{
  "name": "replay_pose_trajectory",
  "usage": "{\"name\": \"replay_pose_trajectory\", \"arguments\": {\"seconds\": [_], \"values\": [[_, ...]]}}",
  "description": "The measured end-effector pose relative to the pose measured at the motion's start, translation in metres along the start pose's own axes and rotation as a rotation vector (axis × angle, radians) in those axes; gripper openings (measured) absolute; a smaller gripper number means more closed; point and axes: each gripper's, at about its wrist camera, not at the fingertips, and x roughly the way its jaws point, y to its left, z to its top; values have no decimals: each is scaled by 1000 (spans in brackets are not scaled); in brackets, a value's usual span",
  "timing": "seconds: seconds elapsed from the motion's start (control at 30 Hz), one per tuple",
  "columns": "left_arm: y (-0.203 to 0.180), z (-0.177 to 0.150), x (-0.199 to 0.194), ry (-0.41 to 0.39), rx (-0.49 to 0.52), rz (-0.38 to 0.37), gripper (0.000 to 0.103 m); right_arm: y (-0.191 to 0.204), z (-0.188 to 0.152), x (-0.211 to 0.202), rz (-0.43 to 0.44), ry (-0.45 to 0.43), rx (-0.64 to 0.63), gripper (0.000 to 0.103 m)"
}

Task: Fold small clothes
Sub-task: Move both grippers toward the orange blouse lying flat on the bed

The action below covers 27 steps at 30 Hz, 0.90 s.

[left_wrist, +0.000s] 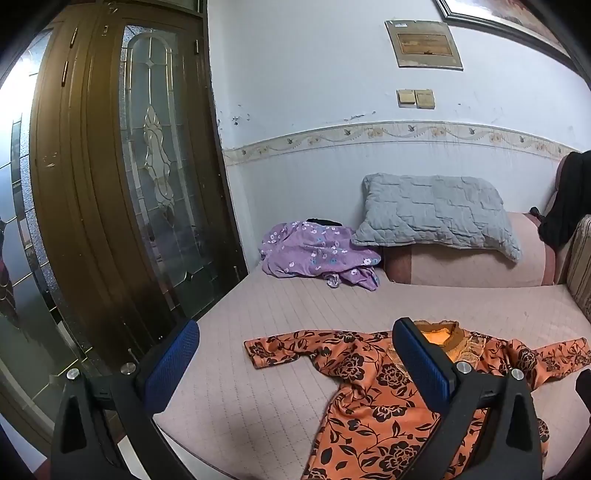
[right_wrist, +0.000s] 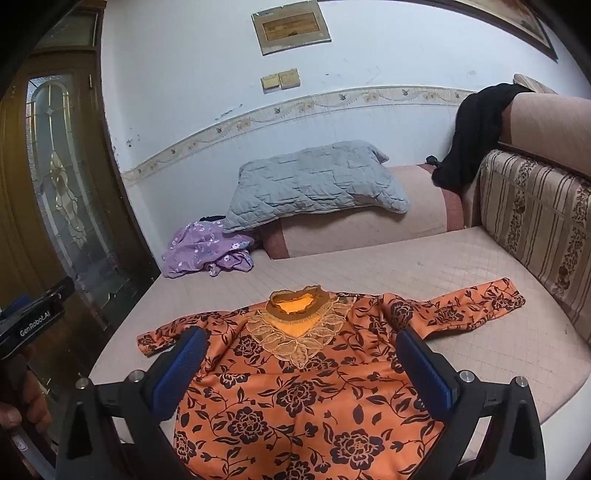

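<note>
A home living room or bedroom: a pink quilted daybed (right_wrist: 461, 266) against a wall with a floral border strip (right_wrist: 295, 107), a grey pillow (right_wrist: 317, 181), framed pictures (right_wrist: 291, 24), and a wooden door with leaded glass (left_wrist: 155, 147)

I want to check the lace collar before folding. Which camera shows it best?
Right wrist view: the orange dress lies centered, lace collar fully visible. In the left wrist view a gripper finger hides part of the collar.

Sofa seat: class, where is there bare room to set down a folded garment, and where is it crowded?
Free: the seat between the orange dress, the striped cushion and the armrest. Crowded: the far corner, with the purple garment under the grey pillow.
</note>
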Motion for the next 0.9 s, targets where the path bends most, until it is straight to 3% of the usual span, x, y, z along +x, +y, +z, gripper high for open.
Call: {"name": "replay_pose_trajectory", "arguments": {"seconds": [0.9], "values": [[-30,-9,36,59,56,1,103,-3,6,49,17,74,32,103]]}}
